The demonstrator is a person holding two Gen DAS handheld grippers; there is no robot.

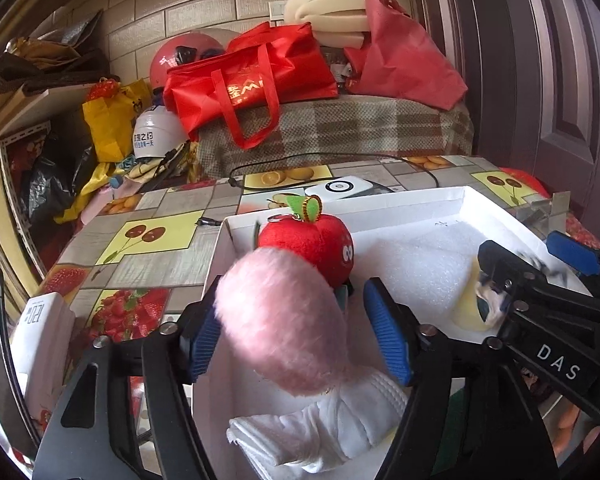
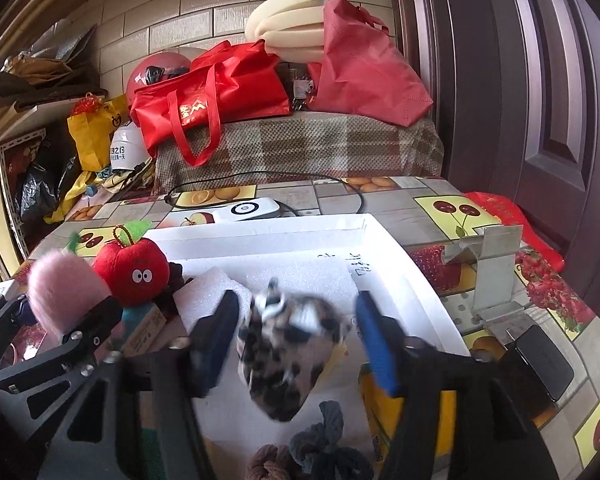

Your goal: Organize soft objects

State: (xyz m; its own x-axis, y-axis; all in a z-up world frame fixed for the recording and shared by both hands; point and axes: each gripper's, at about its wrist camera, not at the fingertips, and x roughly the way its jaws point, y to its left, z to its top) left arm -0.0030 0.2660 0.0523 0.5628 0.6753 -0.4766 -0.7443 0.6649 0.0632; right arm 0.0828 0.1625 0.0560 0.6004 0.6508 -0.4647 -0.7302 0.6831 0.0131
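- The left claw stands with its blue pads apart; a pink fluffy toy sits between them. The left pad seems to brush the fur, and the right pad stands clear of it.
- The pink fluffy toy is over the near left part of the white box, just in front of a red plush apple with a green leaf and googly eyes.
- Under the pink toy lies a folded white cloth, near the box's front edge.
- The right claw also stands apart, with a leopard-print plush between its pads; the plush is blurred, and neither pad presses on it.
- The leopard-print plush is over the middle of the box, above a sheet of white foam that lines the bottom.
- In front of it, at the lower edge of the right view, lie a grey knotted fabric piece and a brown one.
- The box rests on a bench covered in a fruit-patterned cloth.
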